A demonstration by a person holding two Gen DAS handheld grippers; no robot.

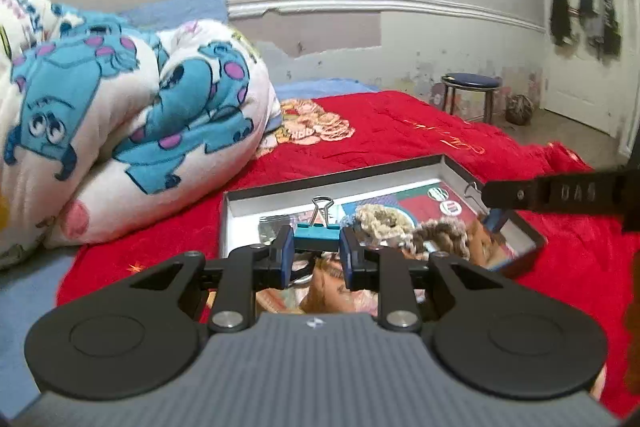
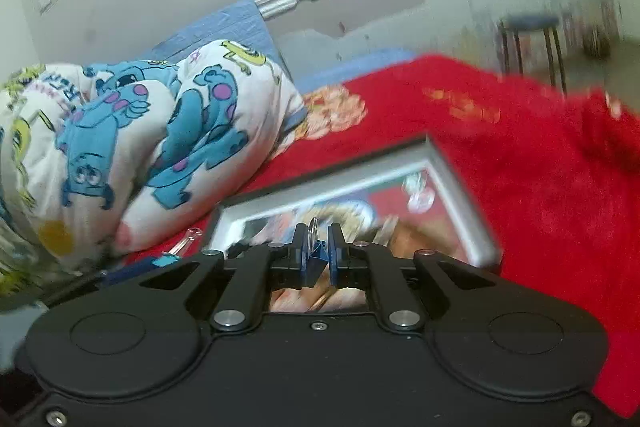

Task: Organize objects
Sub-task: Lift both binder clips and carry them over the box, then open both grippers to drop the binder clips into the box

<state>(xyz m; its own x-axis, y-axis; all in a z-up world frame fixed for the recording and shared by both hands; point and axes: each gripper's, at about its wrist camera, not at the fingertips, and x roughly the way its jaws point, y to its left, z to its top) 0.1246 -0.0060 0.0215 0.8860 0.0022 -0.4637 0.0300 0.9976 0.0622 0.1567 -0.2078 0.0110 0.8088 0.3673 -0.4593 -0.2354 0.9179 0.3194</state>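
My left gripper (image 1: 317, 247) is shut on a teal binder clip (image 1: 316, 229) with wire handles, held just above the open box lid (image 1: 532, 233) on the red blanket. The box holds crocheted scrunchies (image 1: 384, 219) and printed cards. My right gripper (image 2: 318, 247) is shut on a blue binder clip (image 2: 316, 255), also held over the box (image 2: 460, 195); that view is blurred. The right gripper's finger shows in the left wrist view (image 1: 520, 193) over the box's right corner, with the blue clip under it.
A rolled cartoon-print duvet (image 1: 120, 107) lies left of the box on the bed. The red blanket (image 1: 420, 131) covers the bed. A blue stool (image 1: 472, 87) and a door stand at the back right. A clear pen (image 2: 186, 241) lies beside the box.
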